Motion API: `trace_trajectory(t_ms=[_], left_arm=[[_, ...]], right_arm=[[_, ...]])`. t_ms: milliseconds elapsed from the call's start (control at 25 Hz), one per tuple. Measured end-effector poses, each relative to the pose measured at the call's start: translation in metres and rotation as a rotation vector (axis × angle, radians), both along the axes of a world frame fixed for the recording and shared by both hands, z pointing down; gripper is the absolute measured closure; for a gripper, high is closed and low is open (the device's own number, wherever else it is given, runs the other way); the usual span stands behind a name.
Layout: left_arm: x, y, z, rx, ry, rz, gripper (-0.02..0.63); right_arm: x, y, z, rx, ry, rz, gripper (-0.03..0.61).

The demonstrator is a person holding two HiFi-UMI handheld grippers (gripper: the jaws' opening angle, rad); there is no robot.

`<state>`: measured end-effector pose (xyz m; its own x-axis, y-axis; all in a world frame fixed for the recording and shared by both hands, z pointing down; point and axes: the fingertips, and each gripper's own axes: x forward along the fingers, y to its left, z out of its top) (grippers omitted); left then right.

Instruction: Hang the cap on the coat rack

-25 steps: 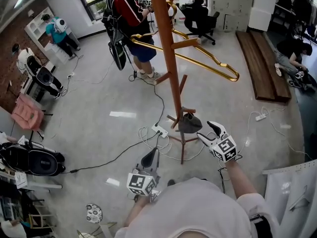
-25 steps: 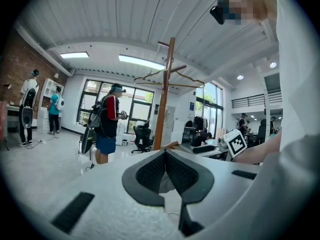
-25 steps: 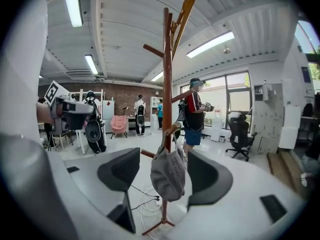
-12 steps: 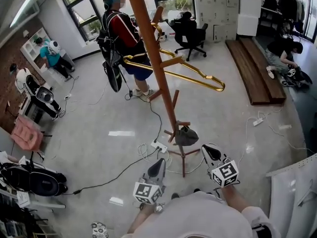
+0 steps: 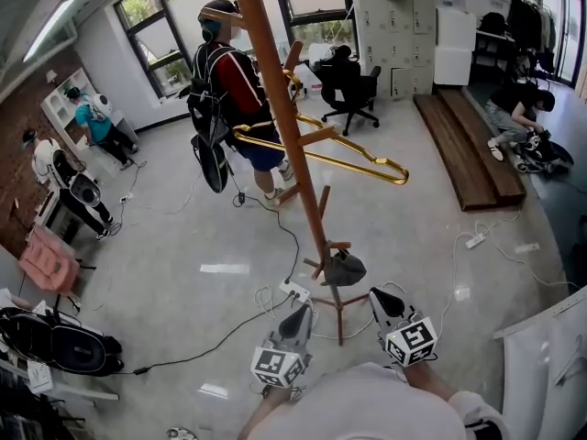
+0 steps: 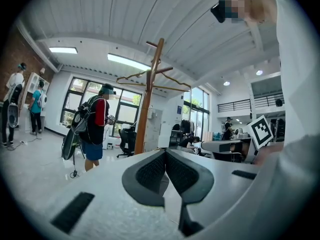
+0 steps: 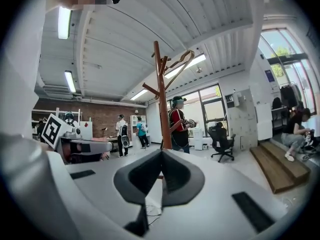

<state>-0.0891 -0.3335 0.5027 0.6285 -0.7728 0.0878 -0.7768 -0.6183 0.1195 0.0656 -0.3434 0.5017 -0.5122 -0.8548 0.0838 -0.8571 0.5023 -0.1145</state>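
Right tongs withdrawn, shut; cap dangles from low peg.

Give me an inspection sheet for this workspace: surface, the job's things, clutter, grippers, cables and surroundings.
Surface: pale glossy floor; no table in view.
Job's things: dark grey cap hangs on a low peg of the tall brown wooden coat rack; gold wire hangers hang on a higher peg.
Clutter: pink chair and black bag at the left edge.
Grippers: left gripper shut, empty; right gripper shut, empty; both apart from the cap.
Cables: white power strip and loose white coils by the rack's base; black cable across the floor.
Surroundings: person with a backpack behind the rack, black office chair, wooden platform.
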Motion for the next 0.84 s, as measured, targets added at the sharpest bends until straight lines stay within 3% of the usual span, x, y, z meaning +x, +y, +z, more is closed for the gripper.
trace_trajectory(t_ms=[840], left_arm=[[-0.004,0.0063,-0.0005,0.017,-0.006,-0.014,0.604]], right_arm=[[-0.0075,0.0037,0.0049,-0.017,-0.01,-0.012,0.566]])
